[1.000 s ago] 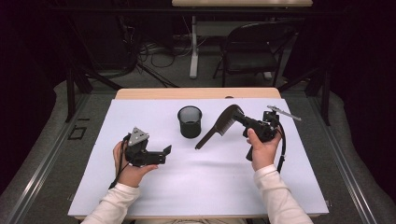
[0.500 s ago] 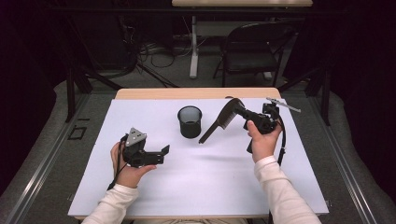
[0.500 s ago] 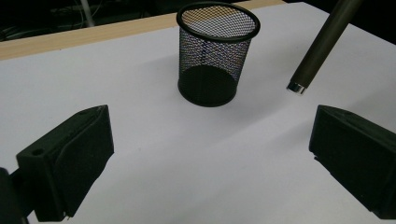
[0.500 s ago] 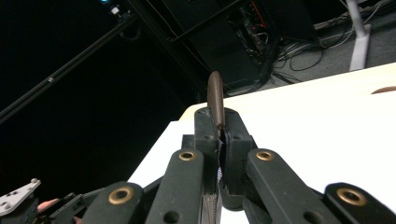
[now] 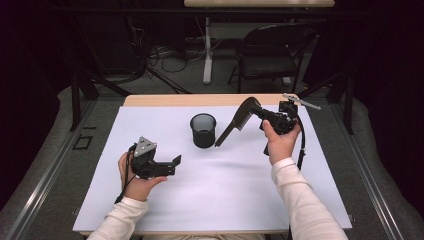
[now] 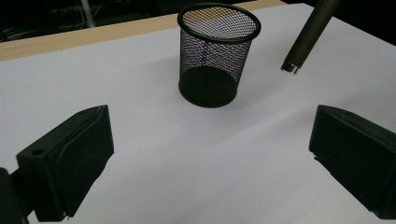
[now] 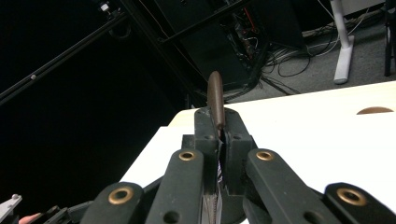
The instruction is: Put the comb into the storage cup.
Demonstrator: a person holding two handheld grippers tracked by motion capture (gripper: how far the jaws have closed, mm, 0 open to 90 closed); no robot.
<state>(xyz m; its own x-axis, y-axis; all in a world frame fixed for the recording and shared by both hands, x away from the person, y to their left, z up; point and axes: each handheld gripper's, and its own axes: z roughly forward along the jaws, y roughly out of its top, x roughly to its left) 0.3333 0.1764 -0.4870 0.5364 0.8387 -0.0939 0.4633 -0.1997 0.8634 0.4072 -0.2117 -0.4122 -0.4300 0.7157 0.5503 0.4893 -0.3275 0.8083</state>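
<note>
While the right claw (image 5: 261, 118) clamps a dark comb (image 5: 238, 122) by its toothed end, the handle slants down beside the mesh cup (image 5: 203, 130); the left claw (image 5: 172, 163), spread wide and empty, faces that cup across the tabletop (image 5: 225, 190).

white sleeves (image 5: 300, 200); black tools (image 5: 167, 164) (brass-coloured rivets (image 7: 121, 194)).

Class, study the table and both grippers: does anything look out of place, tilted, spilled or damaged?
Nothing is spilled or broken. The mesh cup stands upright and empty. The one thing askew is the comb, clamped in the right gripper and slanting down toward the cup, handle end lowest. The left gripper waits open.
</note>
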